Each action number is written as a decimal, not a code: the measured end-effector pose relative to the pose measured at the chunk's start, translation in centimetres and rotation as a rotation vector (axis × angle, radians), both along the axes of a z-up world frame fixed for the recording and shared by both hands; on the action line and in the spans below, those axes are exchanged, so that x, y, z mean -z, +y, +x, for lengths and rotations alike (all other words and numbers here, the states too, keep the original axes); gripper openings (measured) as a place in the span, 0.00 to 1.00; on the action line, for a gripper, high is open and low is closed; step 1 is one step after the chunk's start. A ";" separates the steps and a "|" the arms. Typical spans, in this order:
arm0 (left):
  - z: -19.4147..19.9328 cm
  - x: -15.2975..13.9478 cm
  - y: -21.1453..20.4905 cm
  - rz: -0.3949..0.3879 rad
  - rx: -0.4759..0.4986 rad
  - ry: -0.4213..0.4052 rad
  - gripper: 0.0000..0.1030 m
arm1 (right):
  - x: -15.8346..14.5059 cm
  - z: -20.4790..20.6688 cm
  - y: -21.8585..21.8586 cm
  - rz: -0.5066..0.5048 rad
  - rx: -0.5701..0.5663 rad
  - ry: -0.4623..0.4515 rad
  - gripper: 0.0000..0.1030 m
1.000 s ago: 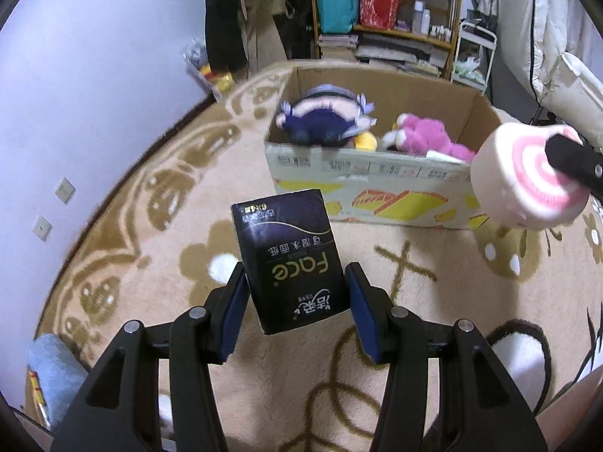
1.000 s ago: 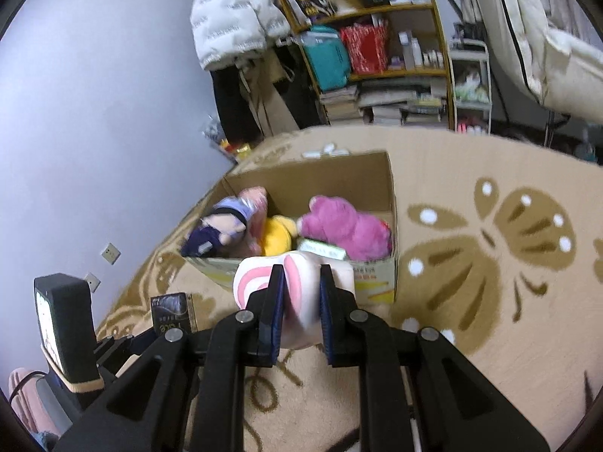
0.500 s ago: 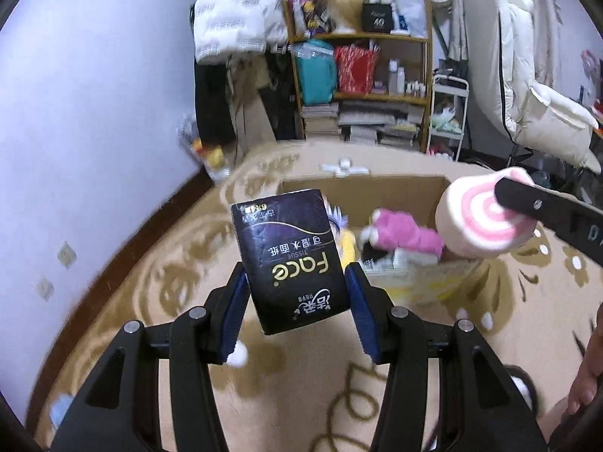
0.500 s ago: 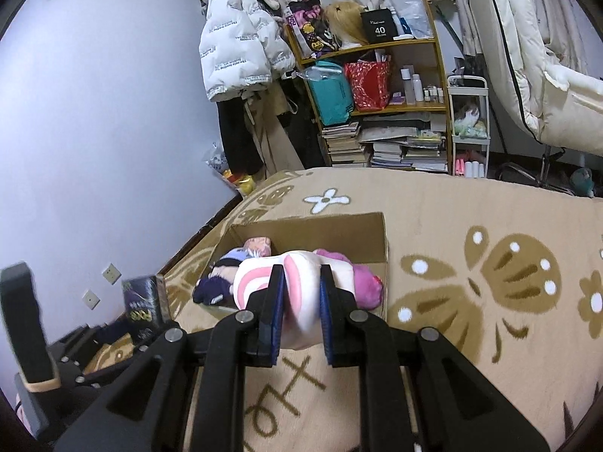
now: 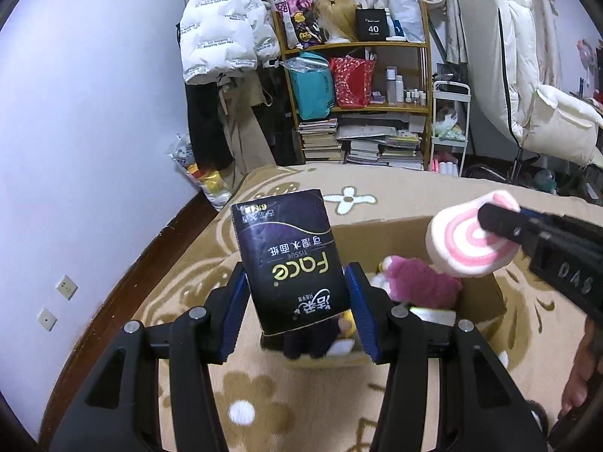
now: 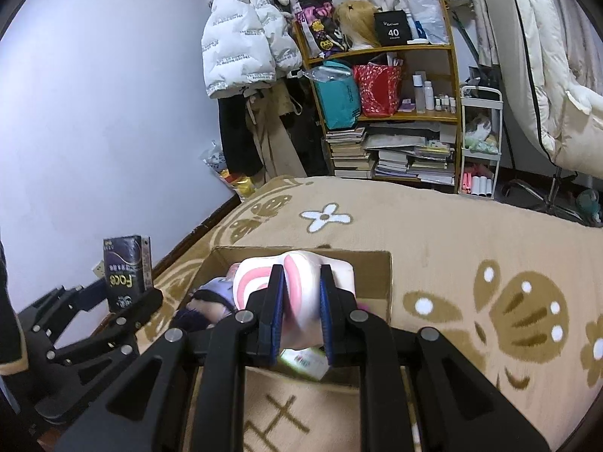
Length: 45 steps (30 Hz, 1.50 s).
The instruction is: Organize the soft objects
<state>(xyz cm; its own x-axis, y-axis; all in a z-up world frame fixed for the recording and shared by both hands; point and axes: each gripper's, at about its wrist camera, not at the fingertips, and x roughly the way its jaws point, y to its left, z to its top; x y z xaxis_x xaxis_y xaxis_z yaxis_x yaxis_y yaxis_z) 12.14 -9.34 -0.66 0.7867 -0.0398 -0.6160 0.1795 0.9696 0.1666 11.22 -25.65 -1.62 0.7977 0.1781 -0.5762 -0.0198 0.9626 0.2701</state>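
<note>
wrist views: forward-down along tongs | close | shared: cardboard box [image 5: 486,303]

The dark tissue pack [image 5: 292,263] reads "Face TISSUE"; the black shelf box [image 5: 373,30] reads "40".

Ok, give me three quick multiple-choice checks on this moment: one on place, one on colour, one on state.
1. Where is the pink plush toy?
A. inside the cardboard box
B. on the shelf
C. on the rug

2. What colour is the tissue pack?
A. white
B. dark navy-black
C. red

3. The right gripper is
A. open, empty
B. shut on the swirl-patterned plush roll
C. out of view

Key: 1 A, it lies between the box walls; 2 B, dark wrapper with gold lettering; 3 B, both fingers squeeze the roll.
</note>
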 end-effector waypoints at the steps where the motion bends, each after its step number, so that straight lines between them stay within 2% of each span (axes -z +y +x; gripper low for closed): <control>1: 0.4 0.0 0.0 -0.005 0.003 0.002 0.48 | 0.2 0.4 0.1 -0.008 0.000 0.006 0.18; 7: 2.7 0.7 -0.6 0.013 0.045 0.008 0.48 | 2.3 2.5 0.0 -0.012 -0.009 0.039 0.19; 12: 3.7 1.9 -1.5 -0.020 0.084 0.039 0.49 | 3.8 3.4 -0.9 0.004 -0.026 0.062 0.20; 14: 4.0 2.4 -1.9 -0.010 0.100 0.043 0.49 | 4.3 3.7 -1.6 0.016 -0.011 0.075 0.21; 16: 4.4 3.0 -2.1 -0.006 0.095 0.046 0.49 | 4.6 3.8 -1.9 0.015 -0.010 0.082 0.22; 18: 4.9 3.5 -2.0 -0.037 0.087 0.072 0.50 | 4.9 4.0 -2.2 0.016 -0.009 0.091 0.24; 26: 5.3 3.8 -1.4 -0.043 0.062 0.077 0.82 | 5.3 4.1 -2.2 0.031 -0.006 0.107 0.27; 27: 5.3 3.7 -1.3 -0.036 0.053 0.084 0.83 | 5.1 4.0 -2.2 0.032 -0.008 0.103 0.29; 30: 5.2 3.2 -1.0 -0.026 0.043 0.083 0.88 | 4.4 3.6 -2.1 0.028 -0.004 0.095 0.44; 32: 4.8 2.7 -0.6 -0.041 0.039 0.075 0.96 | 4.0 3.1 -2.1 0.029 -0.002 0.088 0.57; 33: 4.4 2.3 -0.3 -0.056 0.030 0.068 0.97 | 3.7 2.7 -2.1 0.028 0.003 0.088 0.60; 35: 3.8 1.7 0.2 -0.072 0.019 0.055 0.98 | 3.3 2.2 -2.0 0.027 0.014 0.084 0.74; 38: 2.5 0.6 0.8 -0.060 0.008 0.037 0.98 | 2.2 1.2 -2.1 0.029 0.023 0.074 0.86; 45: -0.8 -1.4 2.8 -0.037 -0.010 0.018 0.98 | -0.8 -1.7 -1.6 0.019 0.026 0.033 0.98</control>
